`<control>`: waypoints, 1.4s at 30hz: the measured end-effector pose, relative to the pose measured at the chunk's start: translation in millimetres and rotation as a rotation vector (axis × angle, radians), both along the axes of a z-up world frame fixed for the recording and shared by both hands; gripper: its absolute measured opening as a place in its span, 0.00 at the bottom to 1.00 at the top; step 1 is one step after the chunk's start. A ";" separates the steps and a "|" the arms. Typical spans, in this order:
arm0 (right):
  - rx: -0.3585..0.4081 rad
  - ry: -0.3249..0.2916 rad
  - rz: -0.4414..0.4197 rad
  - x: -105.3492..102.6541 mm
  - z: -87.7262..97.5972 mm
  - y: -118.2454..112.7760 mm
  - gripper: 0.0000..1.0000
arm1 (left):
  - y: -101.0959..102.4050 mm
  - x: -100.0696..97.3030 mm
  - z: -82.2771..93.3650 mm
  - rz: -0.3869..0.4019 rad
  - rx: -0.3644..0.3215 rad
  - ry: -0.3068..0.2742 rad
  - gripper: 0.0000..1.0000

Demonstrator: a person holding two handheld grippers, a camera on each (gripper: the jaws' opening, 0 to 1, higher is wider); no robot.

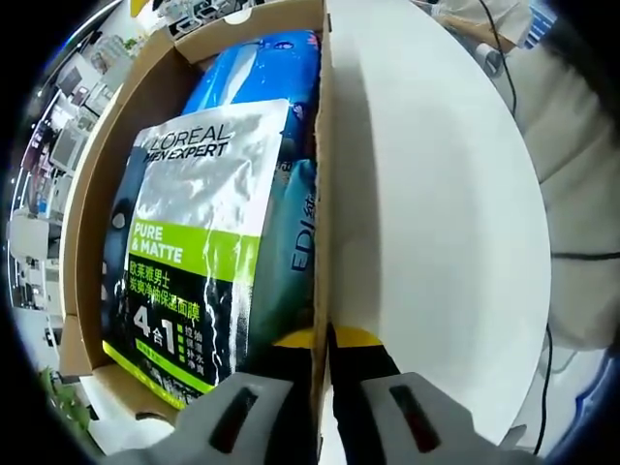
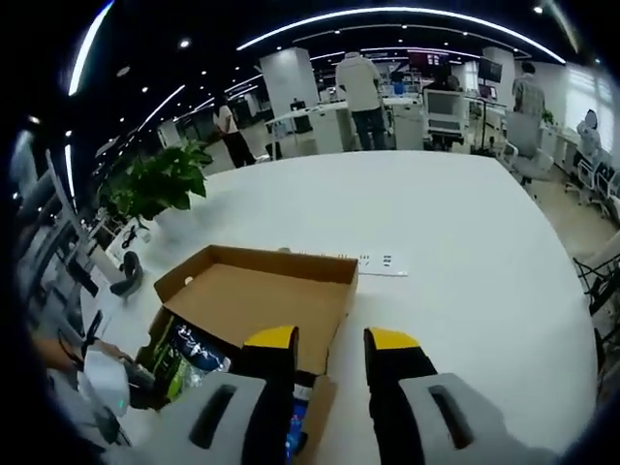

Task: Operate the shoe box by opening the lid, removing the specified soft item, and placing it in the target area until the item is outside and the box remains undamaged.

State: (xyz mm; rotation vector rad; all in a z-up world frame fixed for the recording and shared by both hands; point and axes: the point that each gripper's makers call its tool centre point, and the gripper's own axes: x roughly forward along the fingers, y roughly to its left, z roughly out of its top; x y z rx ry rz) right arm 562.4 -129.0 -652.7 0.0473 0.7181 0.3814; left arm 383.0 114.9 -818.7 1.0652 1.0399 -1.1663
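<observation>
Straddling shoe box [image 1: 107, 194] wall, left jaws pinching edge, right jaws spread, table [image 2: 465, 242] beyond.

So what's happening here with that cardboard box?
A person is working with two handheld grippers at a white table. The shoe box is already open, its lid raised. The left gripper is closed on the edge of one box wall, steadying it. Inside lie soft packs, a L'Oreal pouch on top. The right gripper hovers open above the box; nothing has been taken out yet.

Left hand-held gripper [image 1: 323, 341] jaws nearly together; right hand-held gripper [image 2: 332, 341] parted.
</observation>
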 end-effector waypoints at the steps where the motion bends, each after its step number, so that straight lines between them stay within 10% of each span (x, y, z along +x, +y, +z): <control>1: 0.006 -0.008 0.007 -1.0 1.9 0.8 0.29 | -0.1 0.0 0.0 0.000 0.000 0.000 0.01; 5: 0.067 -0.014 0.065 -11.6 5.0 10.1 0.39 | -0.1 0.0 0.2 -0.002 -0.002 0.000 0.01; 10: 0.072 -0.009 0.051 -23.7 1.4 2.1 0.22 | -0.4 0.5 0.1 0.002 -0.003 -0.002 0.01; 22: 0.065 -0.025 0.076 -46.6 -3.8 5.8 0.19 | -0.8 0.9 0.0 0.007 -0.001 -0.003 0.01; 27: 0.267 -0.065 0.140 -56.7 9.5 35.8 0.41 | -0.7 0.8 0.0 0.007 -0.001 -0.004 0.01; 42: 0.365 -0.010 0.175 -71.3 6.1 53.0 0.62 | -0.4 0.7 -0.3 0.008 -0.001 -0.005 0.01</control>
